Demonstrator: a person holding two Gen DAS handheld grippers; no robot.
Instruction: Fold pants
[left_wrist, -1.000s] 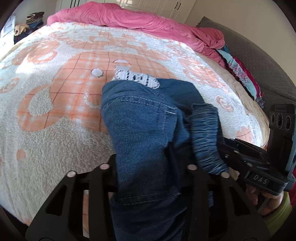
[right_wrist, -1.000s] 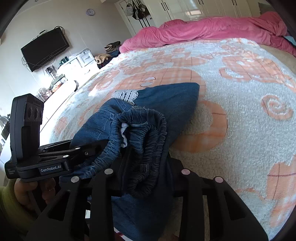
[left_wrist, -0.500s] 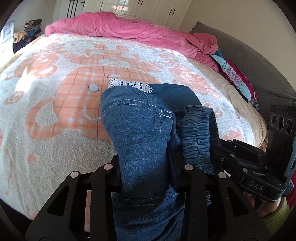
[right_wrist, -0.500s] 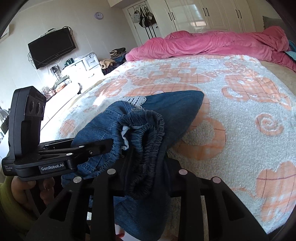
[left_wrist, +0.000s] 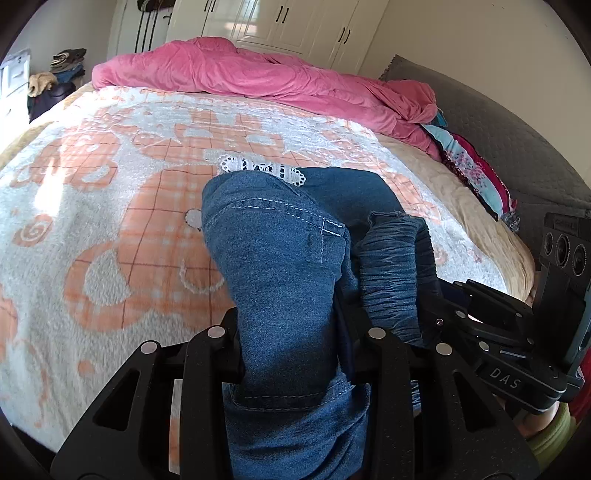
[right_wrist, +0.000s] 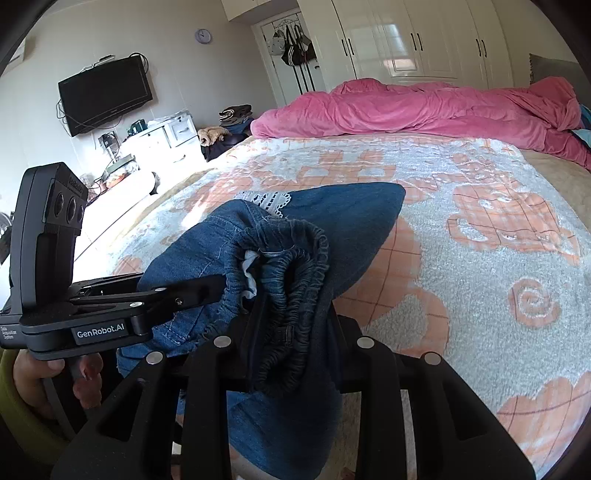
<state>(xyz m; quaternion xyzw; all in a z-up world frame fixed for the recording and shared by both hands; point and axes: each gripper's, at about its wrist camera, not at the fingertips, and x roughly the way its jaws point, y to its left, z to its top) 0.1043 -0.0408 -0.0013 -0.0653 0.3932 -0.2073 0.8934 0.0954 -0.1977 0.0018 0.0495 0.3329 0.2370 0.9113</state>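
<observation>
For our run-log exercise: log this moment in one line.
left gripper: shut on jeans | right gripper: shut on jeans | far end on blanket

Bed: my work surface, a wide bed (left_wrist: 491, 236) with a beige cover showing along its right edge.
Blanket: a fuzzy white-and-orange checked blanket (left_wrist: 110, 206) spread flat over most of it.
Quilt: a rumpled pink quilt (left_wrist: 258, 77) bunched along the far side.
Pants: the far end of my blue denim pants (right_wrist: 354, 206) rests on the blanket.
Clothes: patterned clothes (left_wrist: 476, 173) piled at the right edge.
</observation>
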